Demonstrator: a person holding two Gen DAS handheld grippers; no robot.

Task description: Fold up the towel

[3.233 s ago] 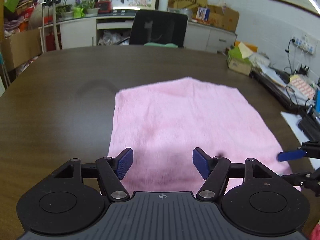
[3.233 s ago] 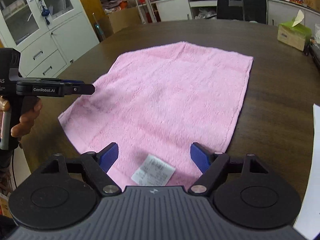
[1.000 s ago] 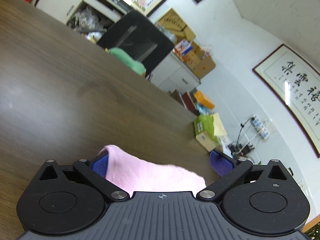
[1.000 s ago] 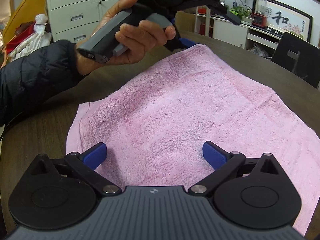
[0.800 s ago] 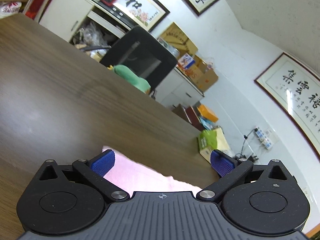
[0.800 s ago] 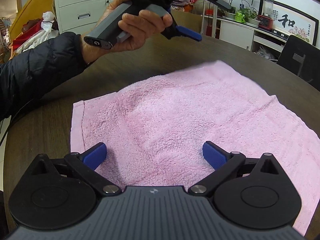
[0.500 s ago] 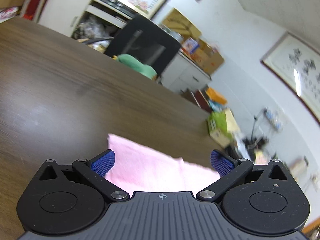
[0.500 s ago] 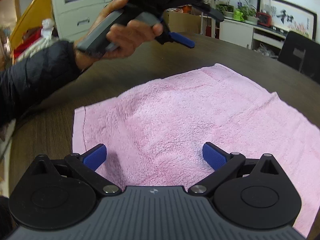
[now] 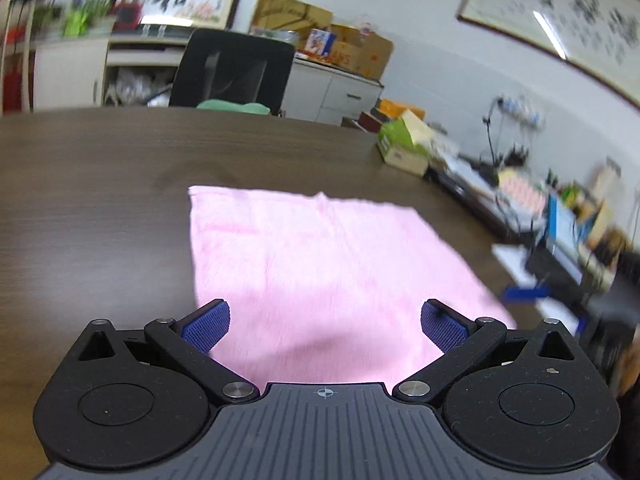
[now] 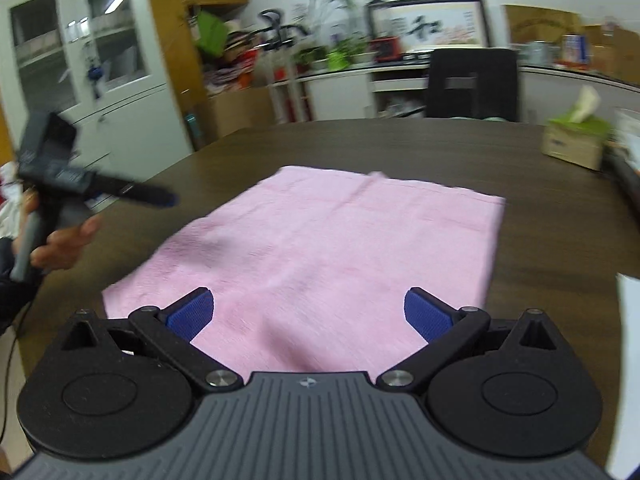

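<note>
A pink towel (image 9: 320, 264) lies flat on the dark wooden table (image 9: 100, 168), folded once into a shorter rectangle. It also shows in the right wrist view (image 10: 344, 240). My left gripper (image 9: 325, 322) is open and empty, held above the towel's near edge. My right gripper (image 10: 306, 314) is open and empty, above the near edge on its side. The left gripper in its hand also shows at the left of the right wrist view (image 10: 96, 188), off the towel. Both views are motion-blurred.
A tissue box (image 9: 404, 144) stands at the table's far right, also in the right wrist view (image 10: 576, 136). A black office chair (image 9: 232, 72) stands behind the table. Cluttered desk items (image 9: 560, 216) and white paper (image 10: 628, 320) lie at the right.
Both grippers have pulled back from the towel's far end toward its near edge, still open. The towel, spread full length earlier, now lies folded in half.
</note>
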